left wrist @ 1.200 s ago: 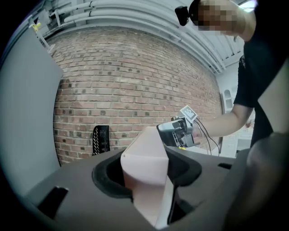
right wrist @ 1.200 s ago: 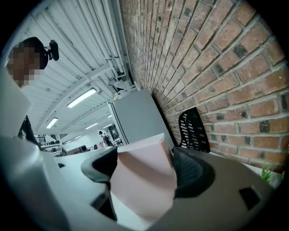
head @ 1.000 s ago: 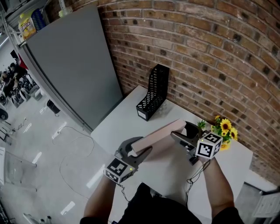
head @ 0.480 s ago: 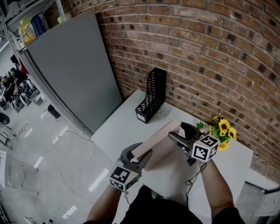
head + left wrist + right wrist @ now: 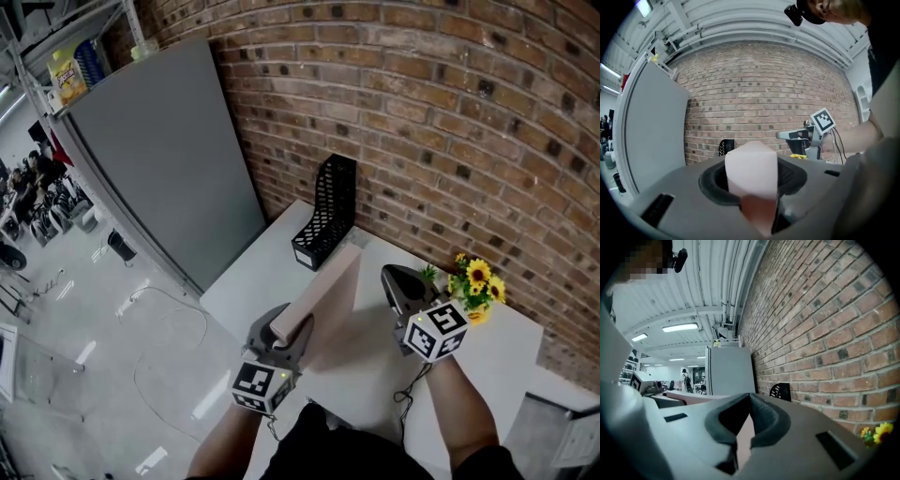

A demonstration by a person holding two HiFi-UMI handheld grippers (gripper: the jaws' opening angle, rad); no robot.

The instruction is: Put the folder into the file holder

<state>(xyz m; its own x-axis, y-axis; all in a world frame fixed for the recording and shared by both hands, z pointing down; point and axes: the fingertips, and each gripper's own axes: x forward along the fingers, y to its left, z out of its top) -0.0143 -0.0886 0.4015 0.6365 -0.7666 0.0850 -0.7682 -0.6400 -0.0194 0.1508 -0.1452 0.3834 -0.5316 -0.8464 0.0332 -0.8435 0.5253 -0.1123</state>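
Just in front of the black mesh file holder (image 5: pixel 326 214), on a white table (image 5: pixel 248 281) against a brick wall (image 5: pixel 450 112), the left gripper (image 5: pixel 284 336) is clamping a pink folder (image 5: pixel 323 286), its jaws having just been closing. The right gripper (image 5: pixel 394 281) is hovering beside it, jaws just closed together. Sunflowers (image 5: pixel 478 279) are sitting right of the holder.

Table (image 5: pixel 265 277): white, rectangular top, seen corner-on; far edge against the brick wall (image 5: pixel 450 122), left side near a tall grey panel (image 5: pixel 159 159).

Standing directly on it:
- File holder (image 5: pixel 328 211): black mesh, upright, at the far left corner, just beside the wall; high back towards the wall, low open front towards the near side.
- Flowers (image 5: pixel 476 281): small bunch, yellow heads with green leaves, at the far right, close to the wall, well apart from the file holder.
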